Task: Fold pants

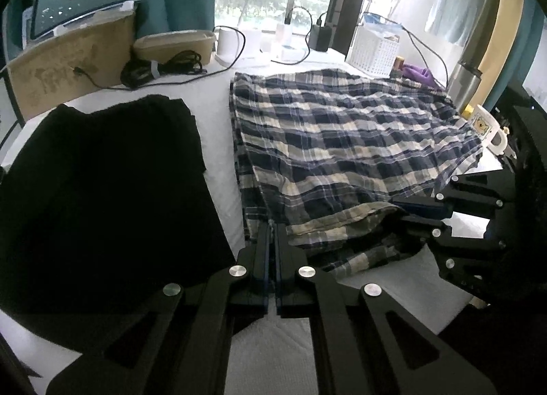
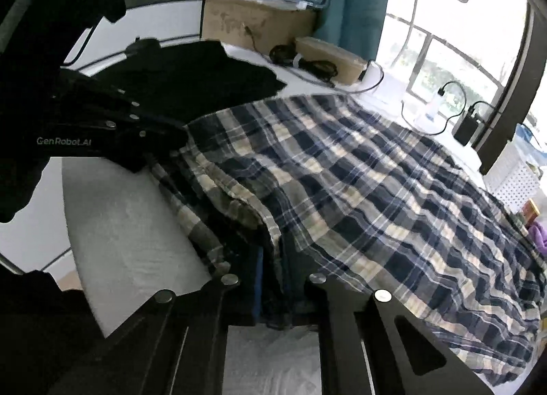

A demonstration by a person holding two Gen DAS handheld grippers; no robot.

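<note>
Left wrist view: plaid pants (image 1: 342,142) lie spread on the white worktop (image 1: 218,155), right of a black garment (image 1: 102,183). Left gripper (image 1: 272,234) has its jaws pinching the pants' near hem; right gripper (image 1: 410,213) bites the same hem further right.

Right wrist view: right gripper (image 2: 273,278) has its jaws clamped on layered hem. Judgement: one fold possibly made, the next not yet carried over.

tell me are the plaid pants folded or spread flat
Partly folded: the plaid pants lie doubled, a top layer's edge lying over plaid below near the fingers.
</note>
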